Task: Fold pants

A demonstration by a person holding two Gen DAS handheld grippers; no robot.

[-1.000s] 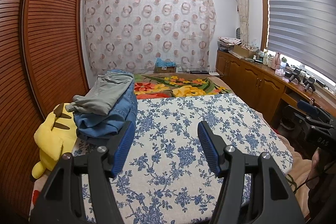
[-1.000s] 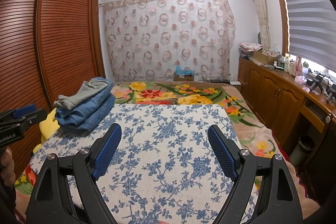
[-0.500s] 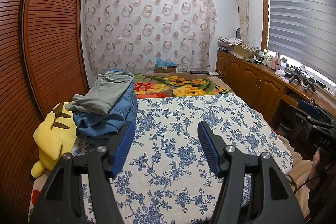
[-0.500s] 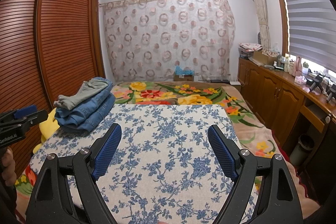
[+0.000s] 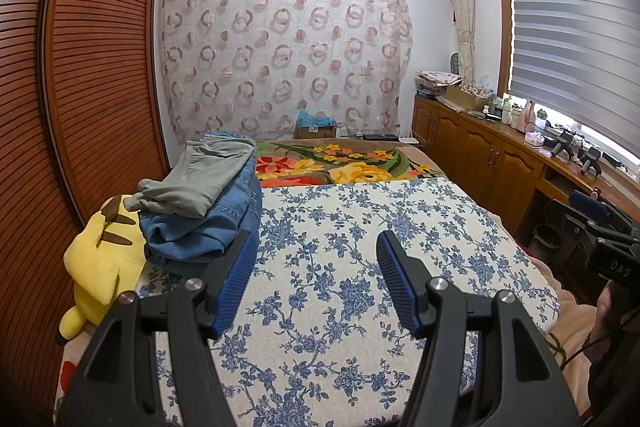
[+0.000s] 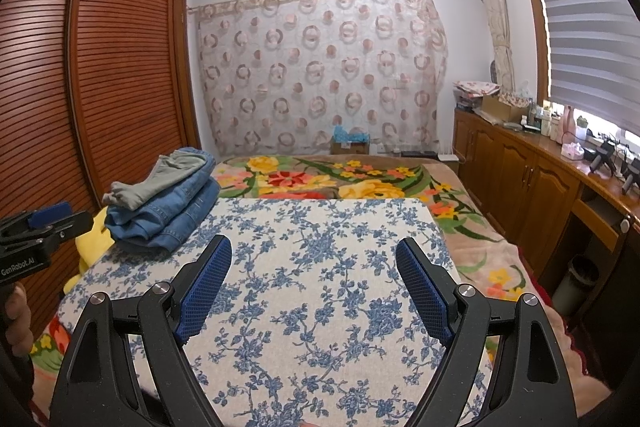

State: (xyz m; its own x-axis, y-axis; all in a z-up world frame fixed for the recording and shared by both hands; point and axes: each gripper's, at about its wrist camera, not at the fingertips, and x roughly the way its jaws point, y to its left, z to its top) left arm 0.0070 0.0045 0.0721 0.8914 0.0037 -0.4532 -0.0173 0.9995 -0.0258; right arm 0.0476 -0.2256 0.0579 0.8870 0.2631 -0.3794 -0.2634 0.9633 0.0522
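Observation:
A stack of folded pants lies at the bed's far left: grey-green pants (image 5: 208,179) on top of blue jeans (image 5: 208,231). The stack also shows in the right wrist view, the grey pair (image 6: 160,183) above the jeans (image 6: 172,219). My left gripper (image 5: 314,255) is open and empty, held above the blue-flowered cloth (image 5: 360,247), just right of the stack. My right gripper (image 6: 314,263) is open and empty above the same cloth (image 6: 320,291). Each gripper shows at the edge of the other's view: the right one (image 5: 600,227), the left one (image 6: 40,231).
A yellow plush toy (image 5: 100,259) lies left of the stack by the wooden wardrobe (image 5: 80,87). A bright floral blanket (image 5: 348,167) covers the far bed. Wooden cabinets (image 5: 500,163) with clutter line the right wall under the window.

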